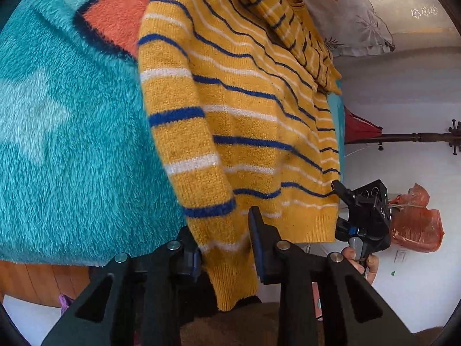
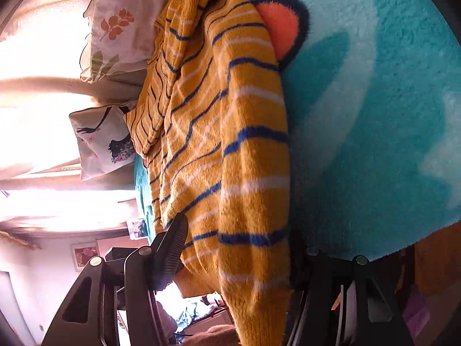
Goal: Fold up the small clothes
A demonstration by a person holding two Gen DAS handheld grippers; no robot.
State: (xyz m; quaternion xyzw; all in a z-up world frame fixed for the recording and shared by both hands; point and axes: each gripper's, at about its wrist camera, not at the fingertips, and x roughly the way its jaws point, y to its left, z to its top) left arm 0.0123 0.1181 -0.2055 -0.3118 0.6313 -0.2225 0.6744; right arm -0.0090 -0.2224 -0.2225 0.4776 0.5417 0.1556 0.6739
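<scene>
A small yellow knit sweater [image 1: 247, 109] with blue and white stripes lies on a fluffy teal blanket [image 1: 72, 144]. One sleeve [image 1: 198, 184] runs down its side and hangs over the bed edge. My left gripper [image 1: 224, 248] is open, its fingers on either side of that sleeve's cuff. My right gripper [image 1: 363, 216] shows at the sweater's hem corner in the left wrist view. In the right wrist view the sweater [image 2: 219, 144] fills the middle, and my right gripper [image 2: 239, 248] is open, its fingers on either side of the sleeve and hem.
Floral pillows [image 1: 340, 8] lie beyond the sweater's top; they also show in the right wrist view [image 2: 115, 34]. An orange patch [image 1: 115, 14] marks the blanket. An orange plastic bag [image 1: 417, 222] and a dark rod [image 1: 403, 138] stand off the bed. A bright window [image 2: 43, 115] glares.
</scene>
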